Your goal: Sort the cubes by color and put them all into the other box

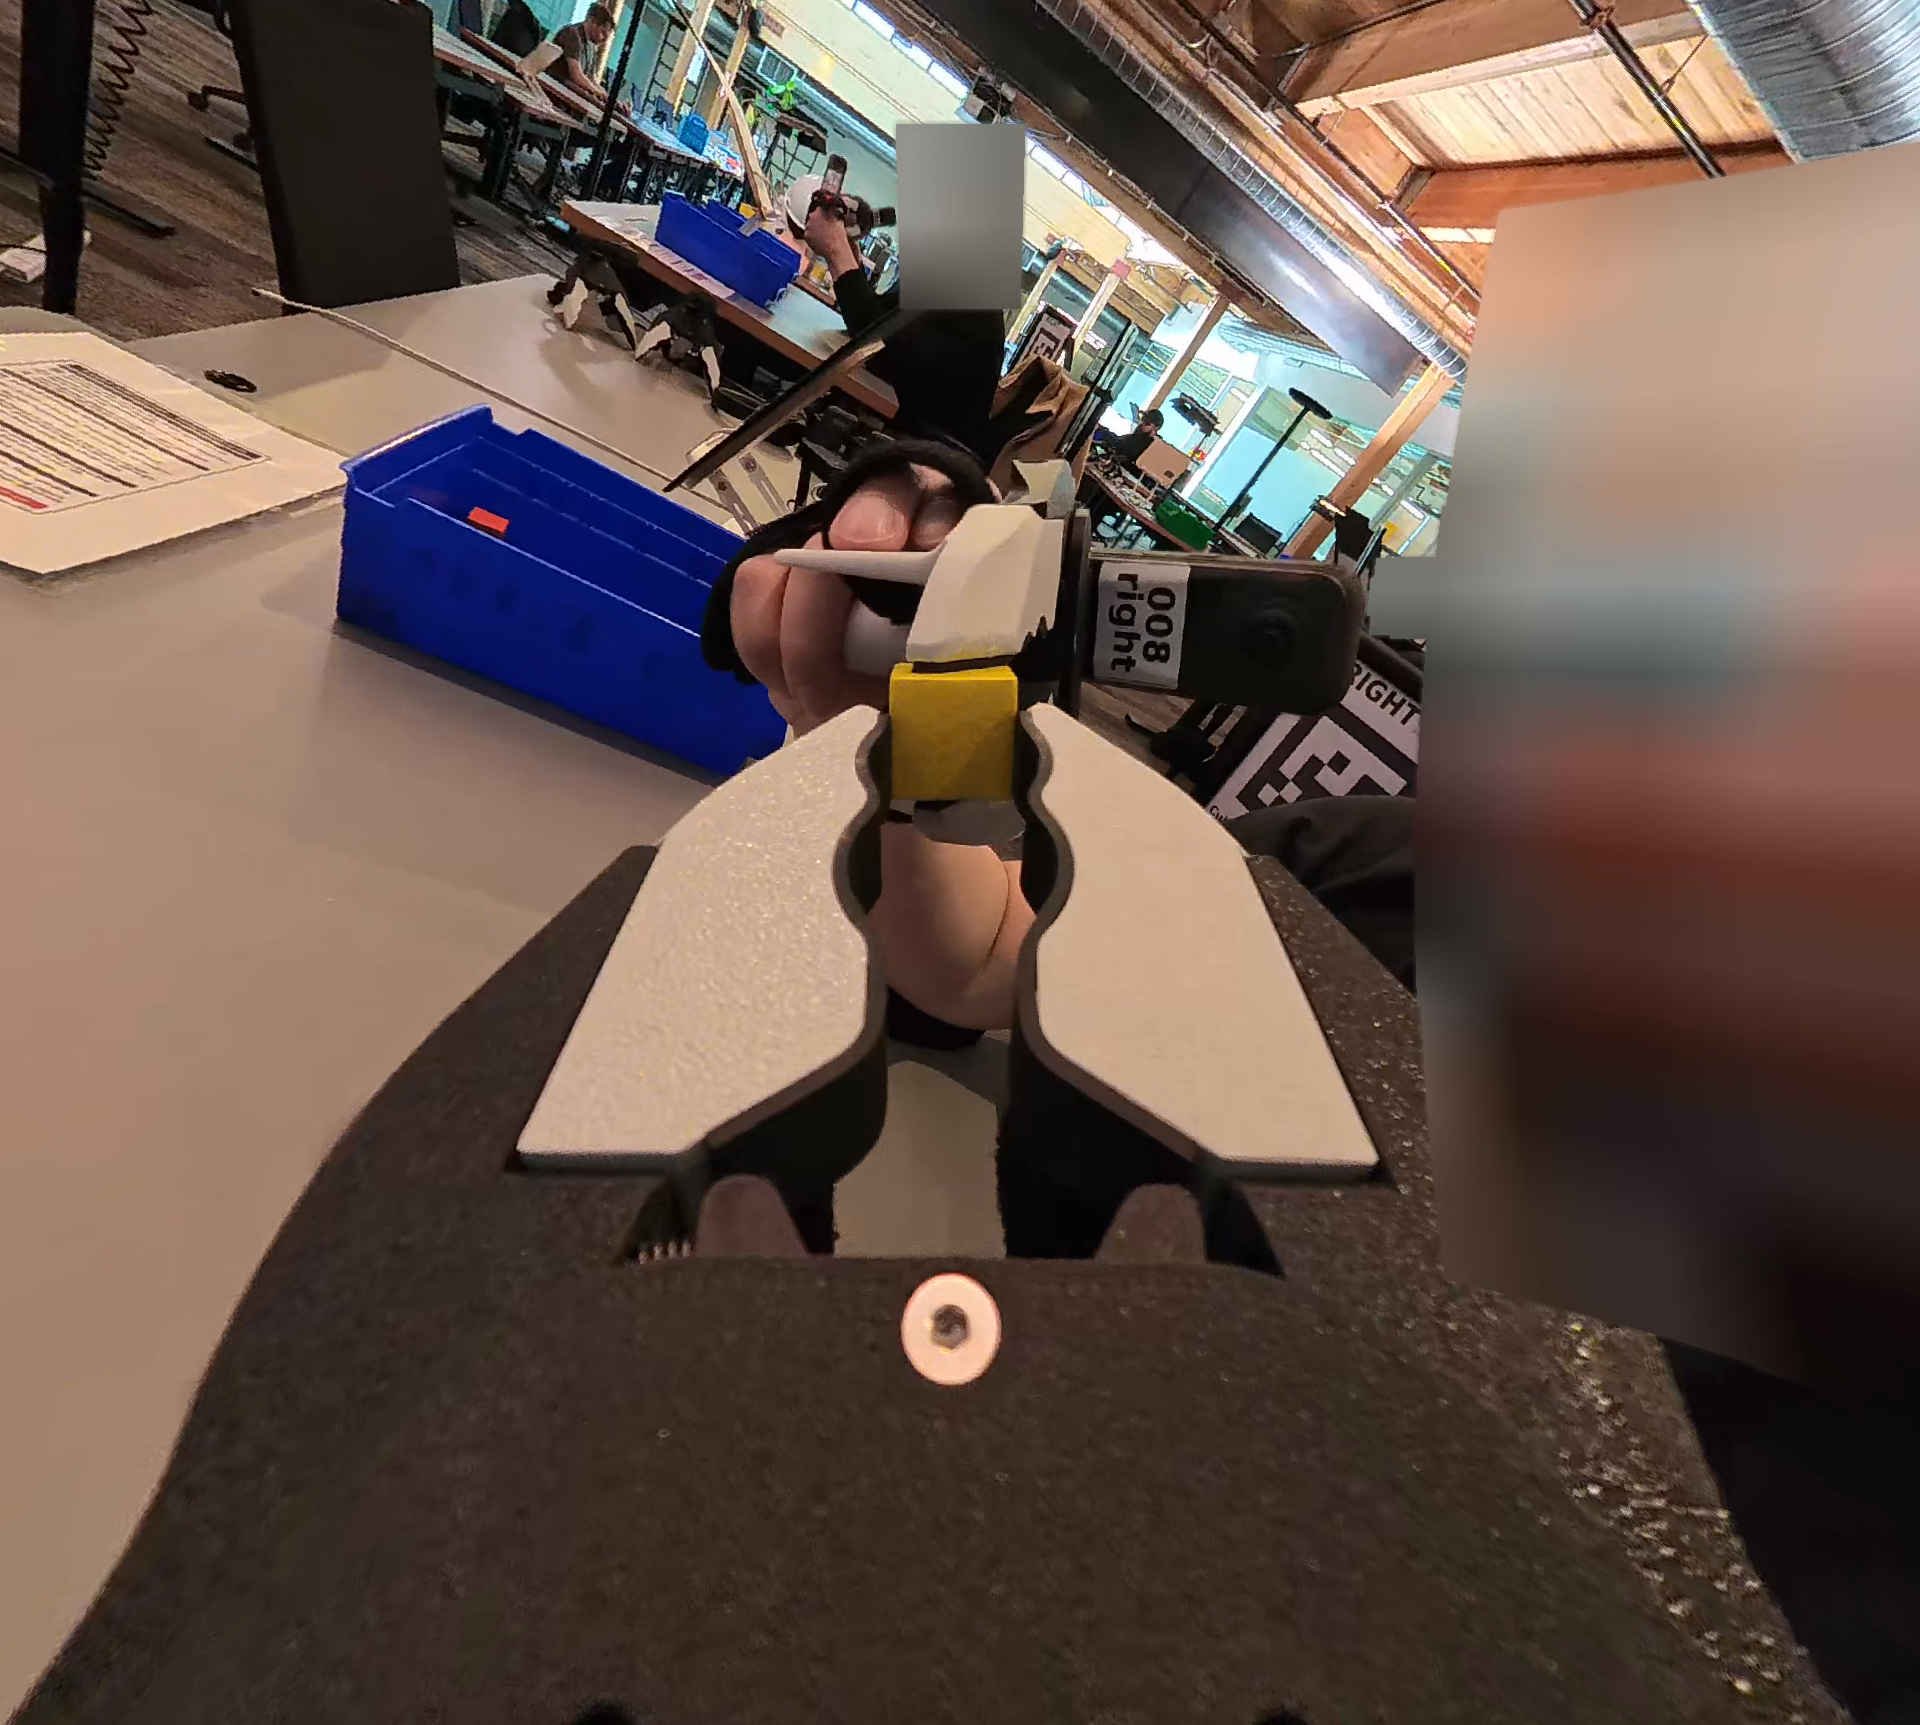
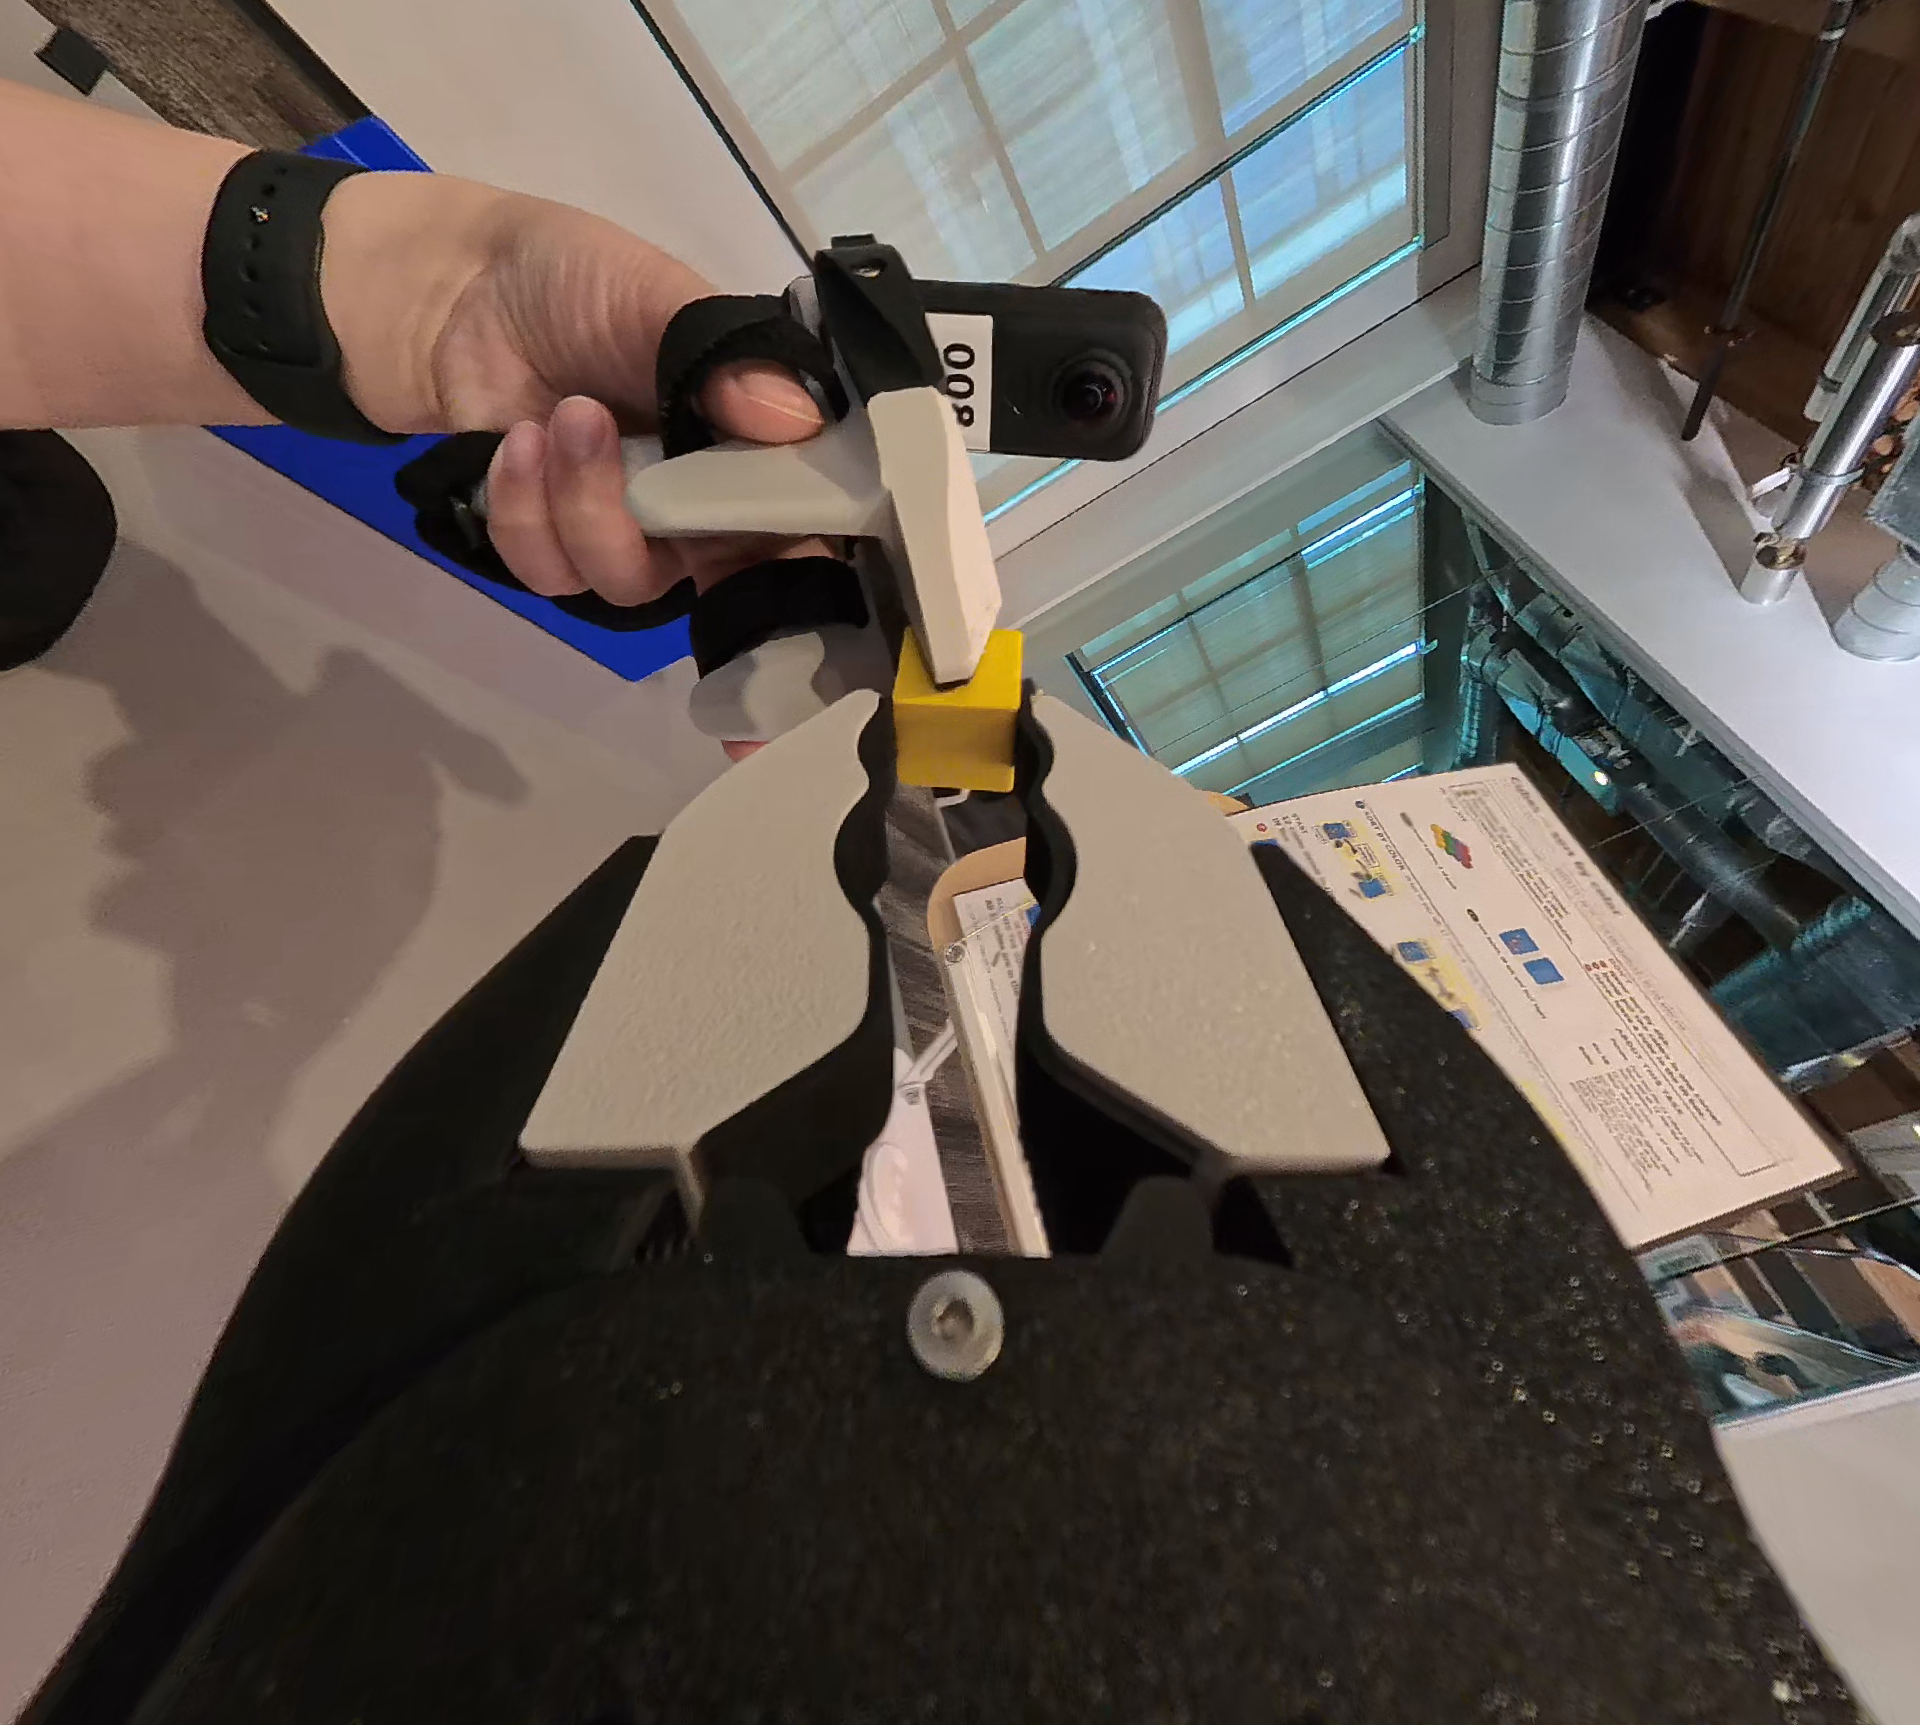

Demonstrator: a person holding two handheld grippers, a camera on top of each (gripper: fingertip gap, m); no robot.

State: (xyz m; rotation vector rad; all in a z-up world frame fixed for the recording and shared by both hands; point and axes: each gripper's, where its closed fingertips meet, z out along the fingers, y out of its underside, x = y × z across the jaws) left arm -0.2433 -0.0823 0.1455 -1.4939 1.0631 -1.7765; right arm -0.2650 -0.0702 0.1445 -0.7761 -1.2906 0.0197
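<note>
Yellow cube (image 1: 954,733) is held in mid-air above the grey table (image 1: 208,844), gripped from two directions at once. The left gripper (image 1: 954,745) has its fingertips closed against two opposite faces of the cube. The right gripper (image 2: 958,740) has its fingertips closed against the other pair of faces, crosswise to the first. Both sets of jaws are narrowed to the cube's width.

Each wrist view shows the opposing gripper end-on: one white finger lies over the top of the cube, while the lower finger is mostly hidden behind it. The hand (image 2: 540,387) on the left gripper wears a black wrist strap.

One blue box (image 1: 540,595) stands on the table, well apart from the cube. A red cube (image 1: 487,520) lies inside it; the rest of its interior is hidden by the near wall. In the right wrist view, only a blue fragment (image 2: 364,480) shows behind the hand. A printed sheet (image 2: 1538,979) lies near the table edge.
</note>
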